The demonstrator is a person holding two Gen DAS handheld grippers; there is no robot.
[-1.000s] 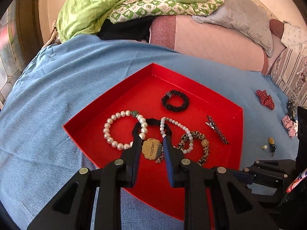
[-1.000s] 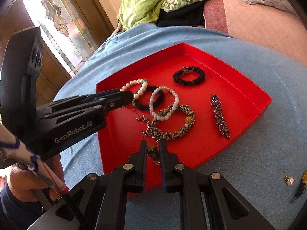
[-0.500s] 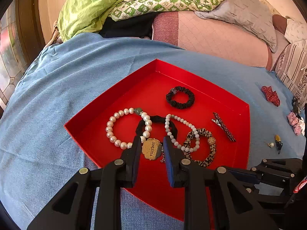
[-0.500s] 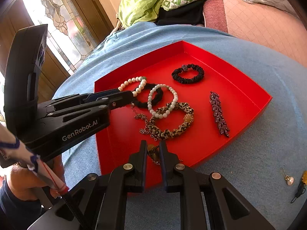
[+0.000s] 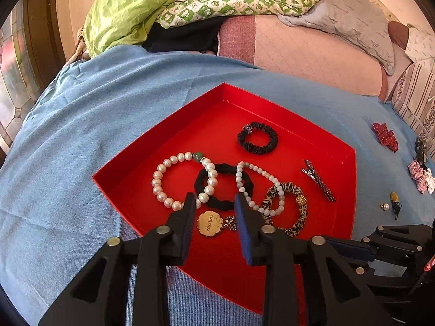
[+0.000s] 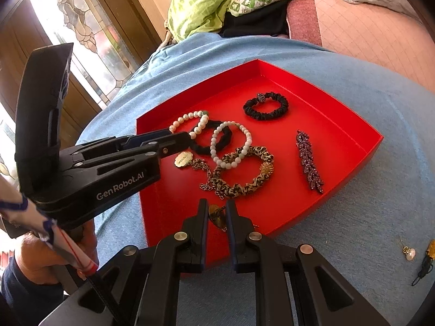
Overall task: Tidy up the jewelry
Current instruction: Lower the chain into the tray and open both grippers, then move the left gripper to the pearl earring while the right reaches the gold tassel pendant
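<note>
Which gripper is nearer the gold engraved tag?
Left. The left gripper is open astride the gold tag; the right gripper sits nearer the tray edge, around a gold disc.

Lying flat in a red tray (image 5: 168, 133) — overlapping pearl bracelets (image 5: 163, 182), black scrunchie (image 5: 257, 138), leopard band (image 5: 297, 212), gold pendant (image 5: 210, 223) on chain.

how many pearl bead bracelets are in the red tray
2. A large-pearl bracelet lies at the left of the red tray; a small-bead pearl bracelet lies just right of it, overlapping the black hair tie and leopard scrunchie. None seems hidden.
</note>
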